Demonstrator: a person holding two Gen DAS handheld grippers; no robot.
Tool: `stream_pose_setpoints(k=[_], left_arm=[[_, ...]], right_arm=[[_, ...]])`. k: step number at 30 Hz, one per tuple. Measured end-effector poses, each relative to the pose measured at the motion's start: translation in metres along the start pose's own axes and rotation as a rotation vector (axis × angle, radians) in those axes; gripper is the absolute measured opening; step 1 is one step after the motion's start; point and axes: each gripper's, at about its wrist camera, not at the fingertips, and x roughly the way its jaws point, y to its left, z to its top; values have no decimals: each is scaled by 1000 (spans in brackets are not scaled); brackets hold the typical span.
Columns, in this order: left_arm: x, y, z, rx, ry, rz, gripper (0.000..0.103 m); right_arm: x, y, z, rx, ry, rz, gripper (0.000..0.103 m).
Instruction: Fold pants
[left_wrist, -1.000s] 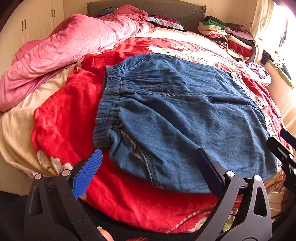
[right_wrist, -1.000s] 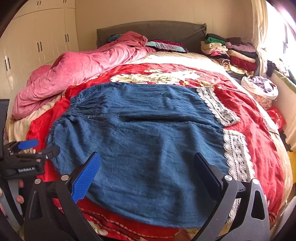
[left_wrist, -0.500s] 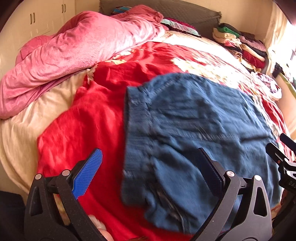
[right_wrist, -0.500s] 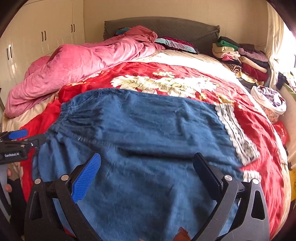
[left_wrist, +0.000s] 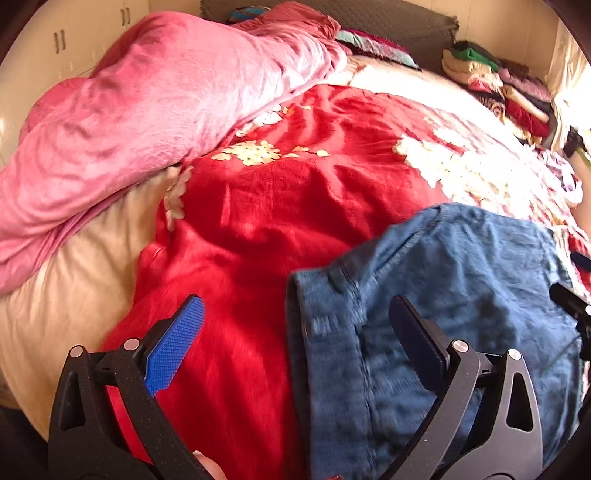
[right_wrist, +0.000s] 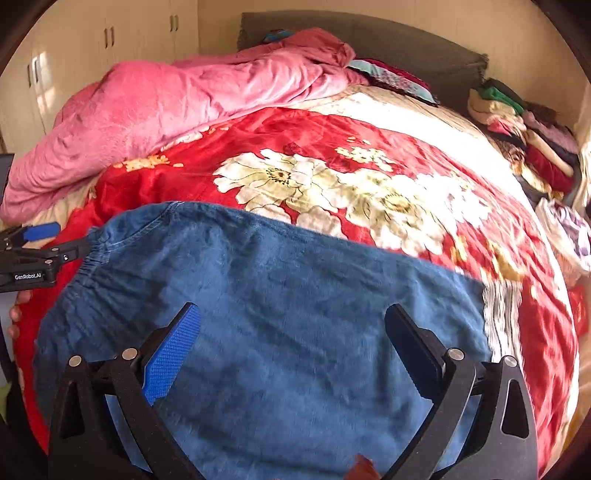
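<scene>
Left gripper (left_wrist: 295, 332): jaws spread wide, holding nothing; poised low over the bed, one blue-padded finger above the red blanket (left_wrist: 258, 229), the other finger above the waistband end of the pants (left_wrist: 461, 295). Seen from the right wrist view at the waistband corner of the pants; whether it touches the cloth cannot be told. A fingertip of the person's hand (left_wrist: 208, 467) shows under its frame.

Right gripper (right_wrist: 291, 339): jaws likewise spread wide, empty; poised over the middle of the pants, both fingers above denim.

Pants: blue denim, elastic gathered waistband, lying flat and spread on the red blanket, at the near edge of the bed. Motion blur hides finer detail of the seams.

Red blanket: large cream flower print, a lace-patterned border beside the far end of the pants.

Pink quilt (right_wrist: 177, 110): bunched in a long heap beyond the pants, along the side of the bed nearer the wardrobe doors (right_wrist: 107, 37).

Headboard (right_wrist: 369, 40): dark grey, beyond the pants at the bed's far end; a patterned pillow (right_wrist: 395, 79) lies below it.

Stack of folded clothes (right_wrist: 517, 129): mixed colours, on the far corner of the bed from the pants.

Writing: "GenRobot.AI", white on the black body of the left gripper, right wrist view.
</scene>
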Motion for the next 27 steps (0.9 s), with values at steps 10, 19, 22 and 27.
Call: stream_pose_setpoints(k=[10, 19, 22, 27], left_arm=[[32, -10, 9, 78, -7, -17, 76], [7, -13, 7, 95, -99, -127, 31], [-13, -11, 5, 98, -151, -161, 30], [-33, -11, -3, 106, -181, -217, 30]], right_arm=[[65, 19, 48, -200, 57, 2, 99], [100, 33, 59, -308, 101, 11, 99], [99, 41, 61, -345, 81, 62, 98], [95, 55, 54, -389, 62, 127, 70]])
